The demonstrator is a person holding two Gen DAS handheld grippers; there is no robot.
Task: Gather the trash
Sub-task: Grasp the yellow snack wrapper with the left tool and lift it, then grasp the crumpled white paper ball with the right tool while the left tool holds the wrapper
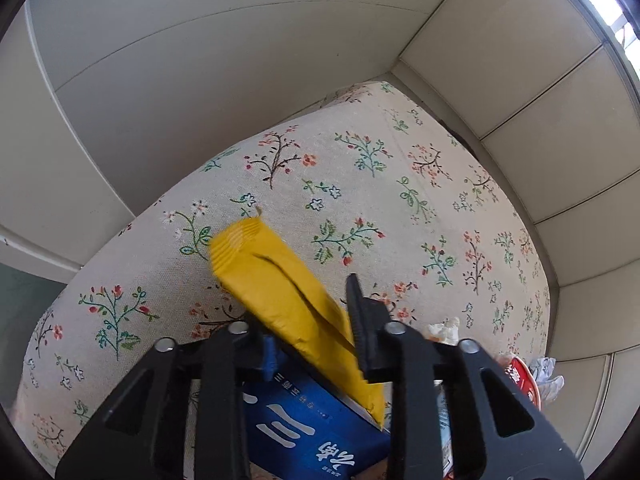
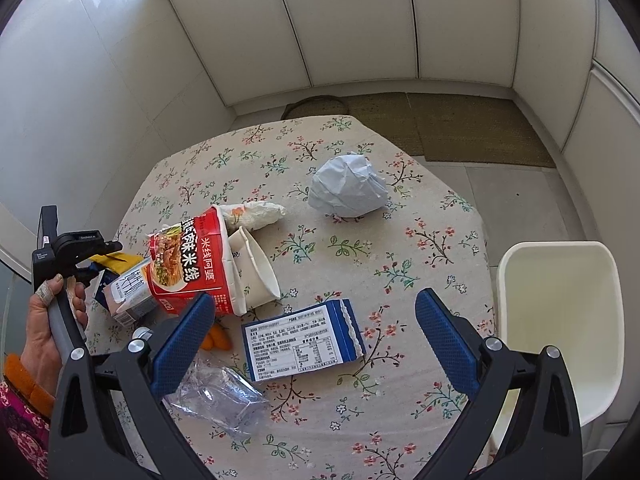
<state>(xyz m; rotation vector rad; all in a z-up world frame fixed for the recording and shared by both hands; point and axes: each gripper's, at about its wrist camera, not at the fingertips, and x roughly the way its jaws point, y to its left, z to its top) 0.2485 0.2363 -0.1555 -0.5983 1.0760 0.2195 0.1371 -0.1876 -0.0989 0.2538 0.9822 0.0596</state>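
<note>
My left tool [image 1: 316,332] is pinching a yellow wrapper [image 1: 280,292] above a blue box [image 1: 316,436]; only the left view is showing this up close. My right tool [image 2: 316,340] is spreading wide over the surface [image 2: 420,256]. Only the right view is showing the paper ball [image 2: 348,186], label packet [image 2: 302,340], red noodle cup [image 2: 192,264] lying tipped with a paper cup [image 2: 258,272] sticking out, and a white bin [image 2: 560,320] with nothing showing inside.
</note>
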